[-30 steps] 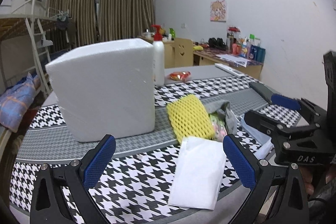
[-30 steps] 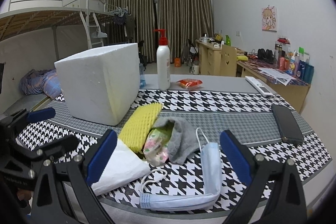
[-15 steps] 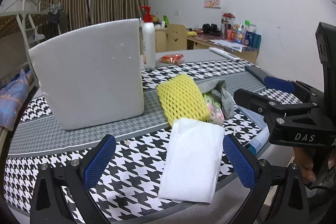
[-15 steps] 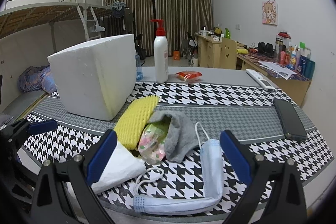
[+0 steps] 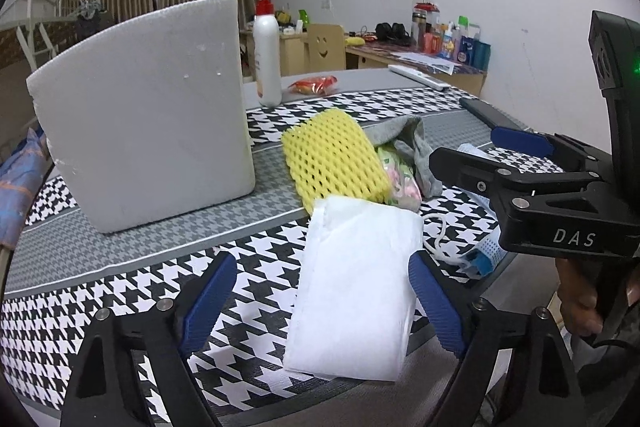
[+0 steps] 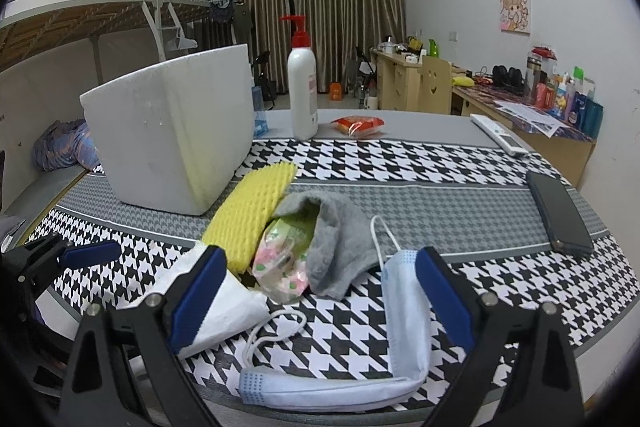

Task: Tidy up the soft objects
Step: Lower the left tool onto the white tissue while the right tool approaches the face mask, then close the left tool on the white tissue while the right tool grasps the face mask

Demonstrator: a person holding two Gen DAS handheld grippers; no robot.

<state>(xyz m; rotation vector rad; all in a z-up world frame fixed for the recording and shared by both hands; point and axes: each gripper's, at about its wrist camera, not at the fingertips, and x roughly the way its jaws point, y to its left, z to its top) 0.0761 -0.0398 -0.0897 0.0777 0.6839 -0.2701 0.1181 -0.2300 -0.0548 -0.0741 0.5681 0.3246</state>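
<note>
Left wrist view: left gripper, jaws apart and just been closing, straddles one white folded paper pack at the near edge of the houndstooth tabletop, pads not pressing it; one yellow foam mesh sleeve lies just behind, and the right gripper reads "DAS". Right wrist view: right gripper jaws apart, empty, over one grey sock, one floral plastic packet and one blue pleated face mask near that edge; one white foam box stands at the left edge.
</note>
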